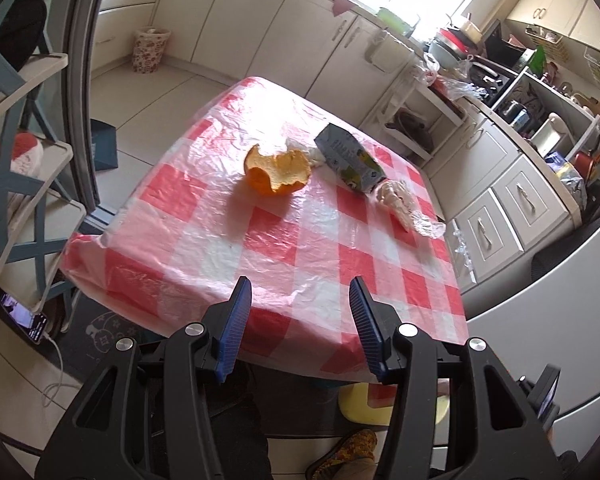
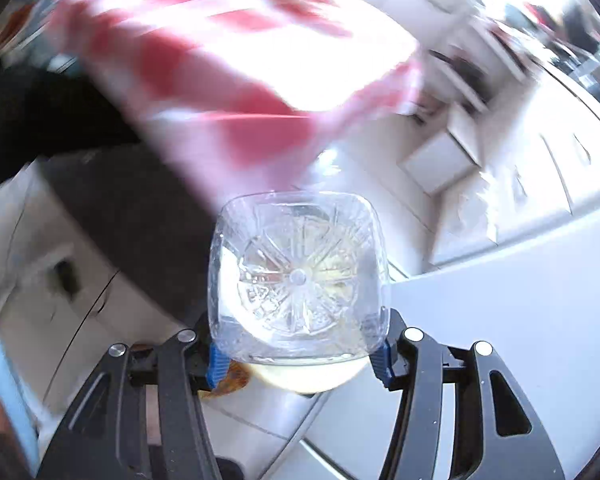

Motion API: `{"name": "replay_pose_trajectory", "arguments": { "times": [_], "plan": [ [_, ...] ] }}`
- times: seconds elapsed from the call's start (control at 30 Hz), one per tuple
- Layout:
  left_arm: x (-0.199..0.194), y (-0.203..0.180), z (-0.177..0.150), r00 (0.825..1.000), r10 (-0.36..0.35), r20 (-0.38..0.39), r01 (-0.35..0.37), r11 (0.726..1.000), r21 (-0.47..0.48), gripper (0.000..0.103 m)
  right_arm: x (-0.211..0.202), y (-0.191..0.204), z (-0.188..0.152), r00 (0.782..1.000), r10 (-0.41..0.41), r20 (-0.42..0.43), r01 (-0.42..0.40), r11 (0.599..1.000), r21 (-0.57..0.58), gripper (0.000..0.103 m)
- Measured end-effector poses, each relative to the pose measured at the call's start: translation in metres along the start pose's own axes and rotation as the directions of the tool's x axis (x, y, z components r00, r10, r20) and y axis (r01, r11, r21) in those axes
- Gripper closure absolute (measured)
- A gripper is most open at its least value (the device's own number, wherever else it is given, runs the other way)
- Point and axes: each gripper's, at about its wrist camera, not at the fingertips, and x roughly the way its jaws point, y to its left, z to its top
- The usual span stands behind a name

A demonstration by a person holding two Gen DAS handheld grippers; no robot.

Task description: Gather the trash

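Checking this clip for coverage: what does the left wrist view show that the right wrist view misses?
Left wrist only: orange peel, a carton and crumpled plastic on the table, with the left tool open and empty. Right wrist only: the right tool gripping a clear plastic bottle. Both: the red checked tablecloth, blurred in the right.

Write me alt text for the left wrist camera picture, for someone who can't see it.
An open gripper hovers at the near edge of a table covered in red and white check. On it lie an orange peel, a crushed carton and crumpled plastic wrap, with kitchen cabinets behind.
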Motion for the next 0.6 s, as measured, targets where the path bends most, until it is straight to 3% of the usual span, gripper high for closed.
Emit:
{"name": "replay_pose_trajectory", "arguments": {
  "times": [0.13, 0.2, 0.27, 0.37, 0.6],
  "plan": [
    [0.005, 0.006, 0.007, 0.999, 0.041, 0.004, -0.041, 0.999, -0.008, 0.055, 0.034, -0.019, 0.011, 0.999, -0.018, -0.035, 0.02, 0.998, 0.053, 0.048],
    [0.009, 0.01, 0.011, 0.998, 0.067, 0.009, -0.067, 0.998, -0.012, 0.054, 0.051, -0.026, 0.017, 0.997, -0.013, -0.073, 0.019, 0.996, 0.083, 0.04],
    [0.015, 0.017, 0.017, 0.995, 0.099, 0.015, -0.099, 0.995, -0.026, 0.053, 0.056, -0.033, 0.023, 0.996, -0.024, -0.083, 0.032, 0.994, 0.102, 0.04],
    [0.028, 0.026, 0.027, 0.991, 0.131, 0.01, -0.131, 0.99, -0.051, 0.051, 0.038, -0.046, 0.035, 0.997, -0.063, -0.034, 0.068, 0.987, 0.143, 0.032],
    [0.074, 0.022, 0.056, 0.993, 0.117, -0.008, -0.117, 0.989, -0.093, 0.043, 0.002, -0.07, 0.056, 0.99, -0.108, 0.096, 0.081, 0.966, 0.244, 0.029]
  ]
}}
